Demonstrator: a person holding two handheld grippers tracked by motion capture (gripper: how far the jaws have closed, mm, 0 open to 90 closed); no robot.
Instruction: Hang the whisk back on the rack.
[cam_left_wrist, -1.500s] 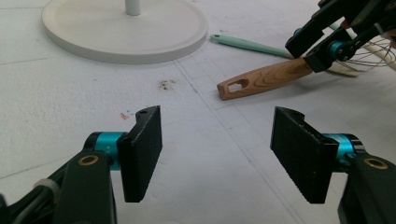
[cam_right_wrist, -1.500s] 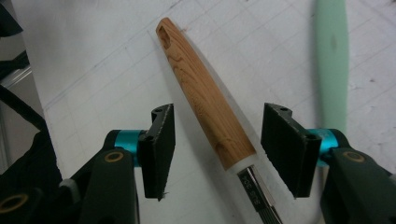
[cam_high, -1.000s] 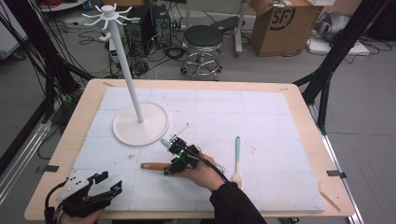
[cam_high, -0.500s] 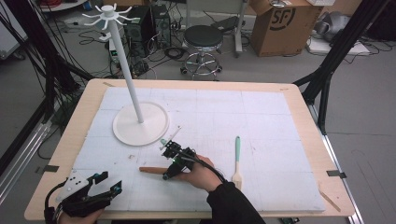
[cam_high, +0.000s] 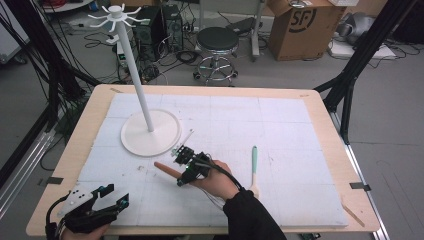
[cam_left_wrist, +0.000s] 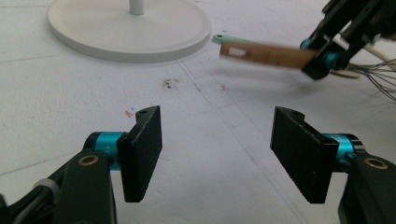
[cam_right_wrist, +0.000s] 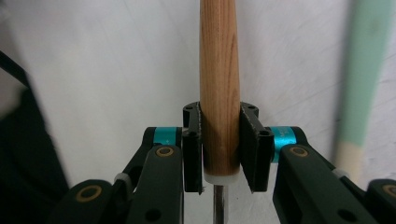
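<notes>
A utensil with a wooden handle (cam_high: 165, 169) and a thin metal shaft (cam_high: 188, 136) lies left of the table's middle. My right gripper (cam_high: 182, 170) has just been closing, and its pads now press on both sides of the handle (cam_right_wrist: 219, 93), just above its white collar. The left gripper view shows that handle (cam_left_wrist: 266, 53) blurred, in the right gripper (cam_left_wrist: 322, 56). My left gripper (cam_high: 117, 196) rests at the table's front left corner. Its jaws (cam_left_wrist: 217, 140) stand apart over bare foam with nothing between them.
A white hanging stand with a hooked top (cam_high: 116, 12) rises from a round base (cam_high: 150, 135) at the back left. A mint-green utensil (cam_high: 254, 167) lies to the right of my right hand. The white foam mat (cam_high: 300, 150) covers the wooden table.
The right gripper's jaws have closed on the wooden handle. The handle's free end has swung slightly away from the front edge. The left gripper has kept still.
</notes>
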